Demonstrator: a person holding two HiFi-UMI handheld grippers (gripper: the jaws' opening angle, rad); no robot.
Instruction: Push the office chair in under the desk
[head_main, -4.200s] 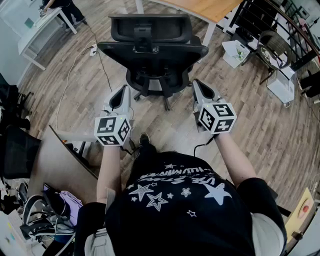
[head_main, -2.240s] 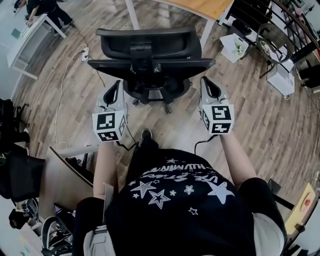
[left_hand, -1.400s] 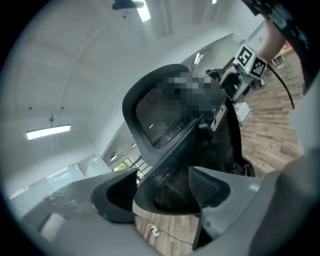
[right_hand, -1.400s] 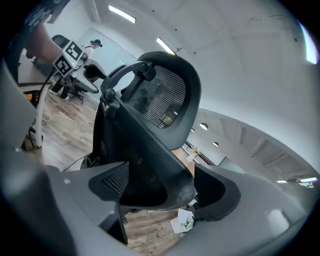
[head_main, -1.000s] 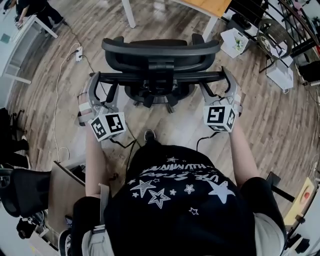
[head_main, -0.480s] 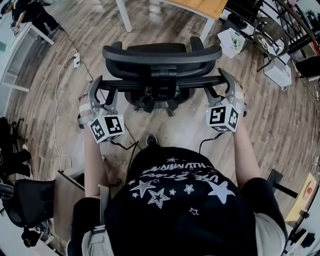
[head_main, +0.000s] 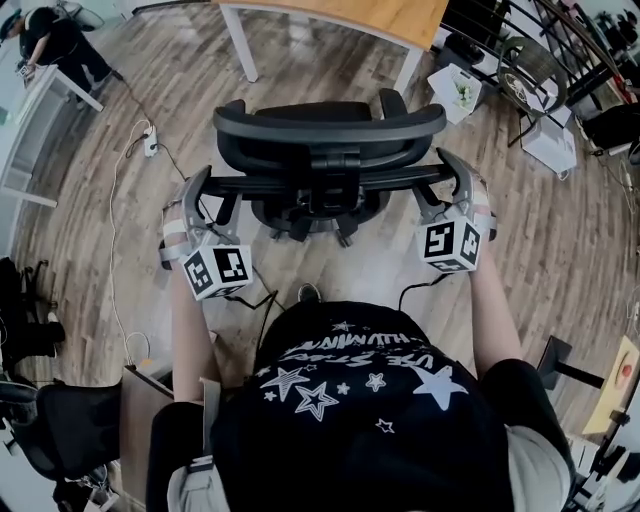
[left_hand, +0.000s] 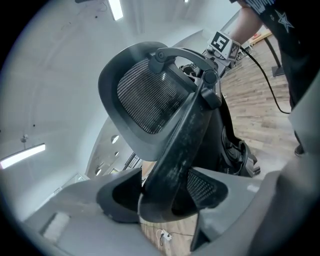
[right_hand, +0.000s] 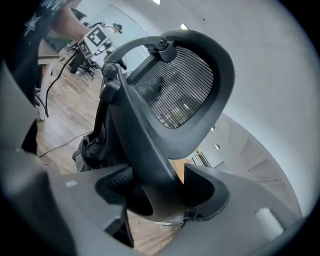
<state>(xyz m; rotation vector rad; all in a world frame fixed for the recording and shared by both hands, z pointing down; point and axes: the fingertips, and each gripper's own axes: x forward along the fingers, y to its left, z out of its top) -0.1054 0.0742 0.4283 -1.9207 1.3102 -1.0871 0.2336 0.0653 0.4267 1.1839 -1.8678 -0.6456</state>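
- The left hand-held gripper (left_hand: 166, 196) is closed on the black frame bar (left_hand: 182, 137) of the office chair (head_main: 330, 130). The bar is clamped between both pads at a wide spread, and the jaws have just been drawn closer together.
- The right hand-held gripper (right_hand: 160, 192) is closed on the opposite end of the same bar. That end is pinched between its two pads, and its jaws too have just been closing.
- In the head view, the bar is seen spanning straight across from one hand-held gripper to the other, with the chair's backrest turned toward them.
- A curved mesh panel (right_hand: 175, 95) of the backrest is seen just above and ahead of each hand-held gripper's jaws.
- The chair is placed directly ahead of the two hand-held grippers, with its base set on the wooden floor (head_main: 560, 250).
- The table (head_main: 400, 15), wood-topped with white legs, is found beyond the chair, on the side away from the hand-held grippers.
- How far the seat reaches under the table's edge cannot be told, since the seat is covered by the backrest.
- A white cable (head_main: 113, 235) is laid along the floor, off to the outer side of the left hand-held gripper.
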